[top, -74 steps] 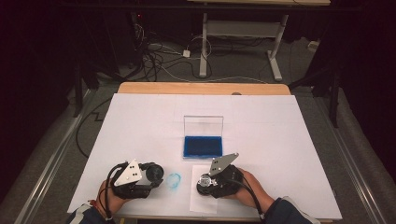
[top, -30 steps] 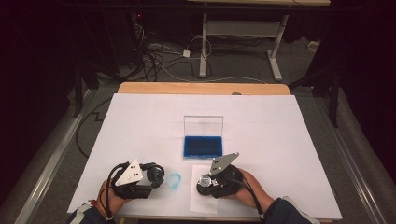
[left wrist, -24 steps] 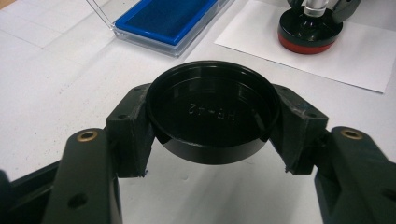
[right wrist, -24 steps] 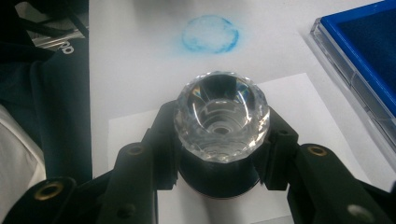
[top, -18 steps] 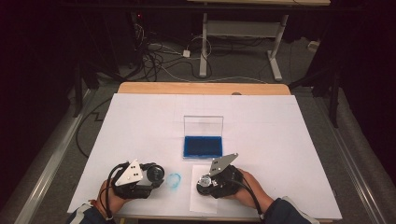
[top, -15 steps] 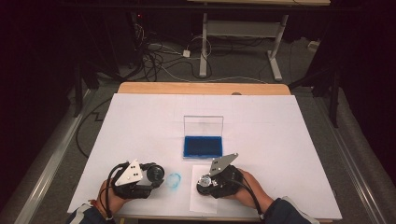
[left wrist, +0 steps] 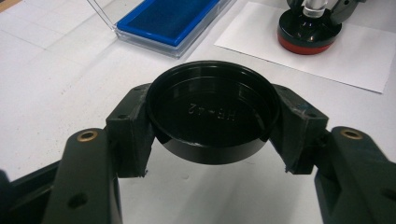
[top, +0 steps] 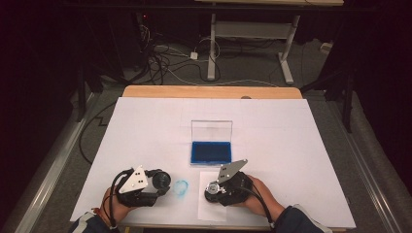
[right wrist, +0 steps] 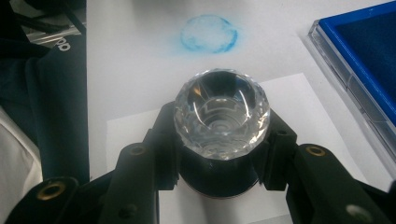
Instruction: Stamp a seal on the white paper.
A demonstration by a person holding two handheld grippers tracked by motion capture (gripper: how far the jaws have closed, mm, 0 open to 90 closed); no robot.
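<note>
The left claw [left wrist: 210, 154] pinched a black cap [left wrist: 212, 112]; the right claw [right wrist: 219, 163] gripped a stamp [right wrist: 222, 114], seemingly resting on paper [right wrist: 140, 135] at lower centre.

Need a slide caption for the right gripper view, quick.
Right gripper clamps crystal-knobbed stamp on paper sheet, near blue smudge.

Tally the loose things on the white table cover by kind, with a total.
Ink pad case: 1
Stamp with clear knob: 1
Black round cap: 1
Paper sheet: 1
Total: 4
</note>
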